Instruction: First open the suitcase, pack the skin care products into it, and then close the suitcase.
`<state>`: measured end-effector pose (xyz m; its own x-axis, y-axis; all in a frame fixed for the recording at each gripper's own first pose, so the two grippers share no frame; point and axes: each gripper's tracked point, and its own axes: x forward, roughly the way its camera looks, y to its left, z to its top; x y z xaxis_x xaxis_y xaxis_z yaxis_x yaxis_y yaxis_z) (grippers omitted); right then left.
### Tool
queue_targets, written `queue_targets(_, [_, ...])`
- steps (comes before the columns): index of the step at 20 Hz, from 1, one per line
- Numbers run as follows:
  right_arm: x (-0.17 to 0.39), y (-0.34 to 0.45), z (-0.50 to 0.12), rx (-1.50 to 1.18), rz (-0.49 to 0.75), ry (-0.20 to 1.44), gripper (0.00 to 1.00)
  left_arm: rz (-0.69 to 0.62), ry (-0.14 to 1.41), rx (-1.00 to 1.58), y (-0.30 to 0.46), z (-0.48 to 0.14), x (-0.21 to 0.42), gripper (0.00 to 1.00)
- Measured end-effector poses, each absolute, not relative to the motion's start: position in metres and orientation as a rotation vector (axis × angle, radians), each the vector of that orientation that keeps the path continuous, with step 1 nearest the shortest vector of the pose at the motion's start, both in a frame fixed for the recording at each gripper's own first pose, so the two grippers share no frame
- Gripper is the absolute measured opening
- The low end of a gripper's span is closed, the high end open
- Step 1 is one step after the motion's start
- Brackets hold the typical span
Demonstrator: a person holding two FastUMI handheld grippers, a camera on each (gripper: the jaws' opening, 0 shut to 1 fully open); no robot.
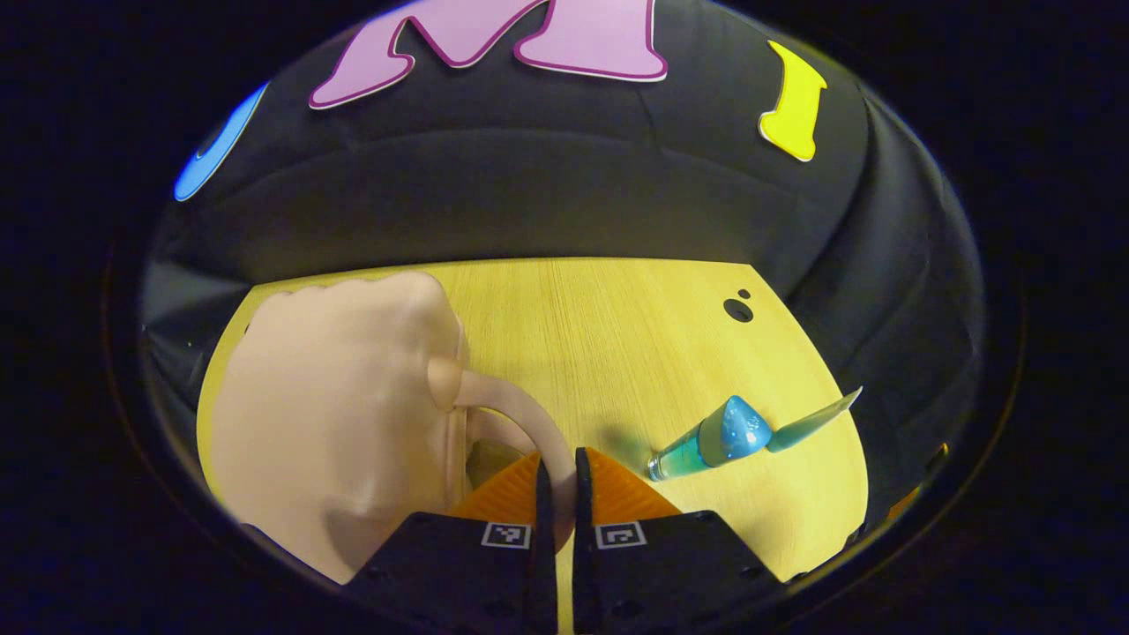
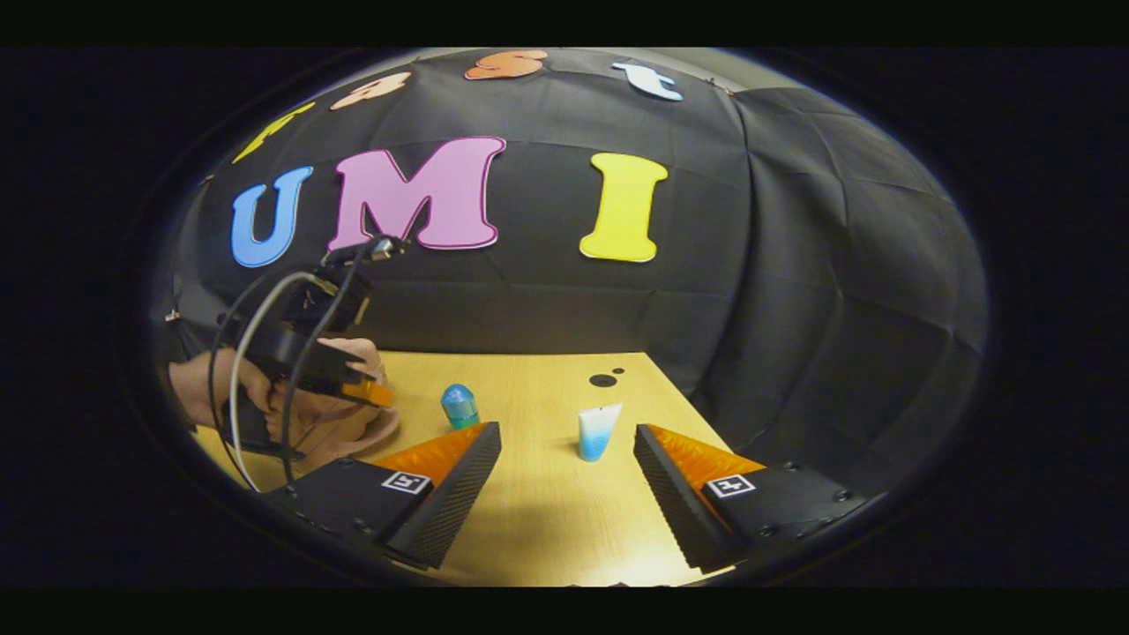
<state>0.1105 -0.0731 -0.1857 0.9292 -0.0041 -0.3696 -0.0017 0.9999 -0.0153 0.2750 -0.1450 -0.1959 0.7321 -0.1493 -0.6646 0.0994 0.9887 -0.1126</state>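
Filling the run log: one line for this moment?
left claw: shut on suitcase handle | right claw: open, facing tube | suitcase: closed

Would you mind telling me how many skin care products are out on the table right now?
2: a blue-capped bottle stands mid-table near the suitcase, and a white-and-blue tube stands further right, ahead of the right tool. Others may be hidden.

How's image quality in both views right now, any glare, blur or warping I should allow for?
Left gripper view: sharp, the table edge bowed by fisheye, soft shadow beside the blue tube, small highlights on it. Right gripper view: dimmer, slightly soft, cloth wall bulging; white tube readable.
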Motion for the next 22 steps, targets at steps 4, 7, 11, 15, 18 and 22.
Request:
queue_targets(4, [0.114, -0.053, -0.185, -0.019, 0.043, 0.367, 0.99, -0.128, 0.661, 0.061, -0.11, -0.127, 0.262, 0.11])
queue_targets(7, [0.114, -0.025, -0.18, 0.0, 0.091, 0.357, 0.97, -0.136, 0.641, 0.021, -0.071, -0.085, 0.25, 0.12])
queue_targets(11, [0.11, 0.011, -0.17, -0.01, 0.146, 0.331, 0.97, -0.099, 0.575, 0.112, 0.015, -0.036, 0.242, 0.12])
queue_targets(15, [0.101, 0.041, -0.171, -0.013, 0.194, 0.338, 0.96, 0.021, 0.558, 0.182, 0.132, -0.014, 0.239, 0.12])
queue_targets(18, [0.095, 0.056, -0.181, -0.028, 0.215, 0.378, 0.96, 0.151, 0.537, 0.263, 0.228, -0.023, 0.241, 0.11])
queue_targets(22, [0.099, 0.06, -0.191, -0.051, 0.183, 0.407, 0.97, 0.25, 0.563, 0.286, 0.324, -0.062, 0.249, 0.09])
